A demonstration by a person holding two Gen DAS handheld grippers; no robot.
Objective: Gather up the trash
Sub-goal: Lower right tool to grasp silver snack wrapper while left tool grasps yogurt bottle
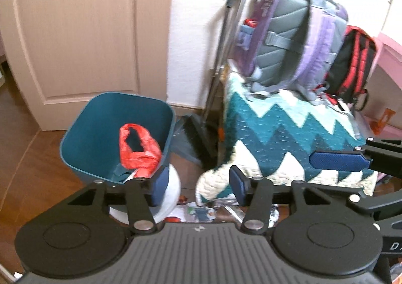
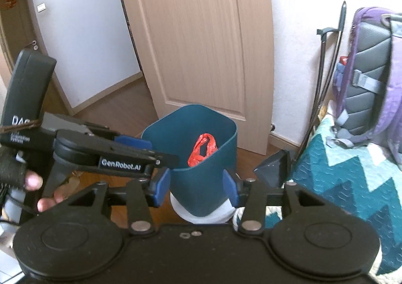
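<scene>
A teal waste bin [image 1: 100,133] stands on the wooden floor [image 1: 22,148] before a beige door [image 1: 75,27]; a crumpled red plastic bag [image 1: 138,150] lies inside it, against the near wall, apart from both tools. The left tool [image 1: 198,183] hangs above the bin's right side with its blue pads parted and nothing between them; scraps of paper litter [image 1: 201,212] lie on the floor below it. The right tool [image 2: 197,184] is likewise parted and empty, with the bin seen between its pads but untouched. To the right, a purple backpack [image 1: 296,32] and a red-and-black backpack [image 1: 351,62] rest on a zigzag-patterned quilt [image 1: 289,133]; a broom [image 1: 201,138] leans beside it.
</scene>
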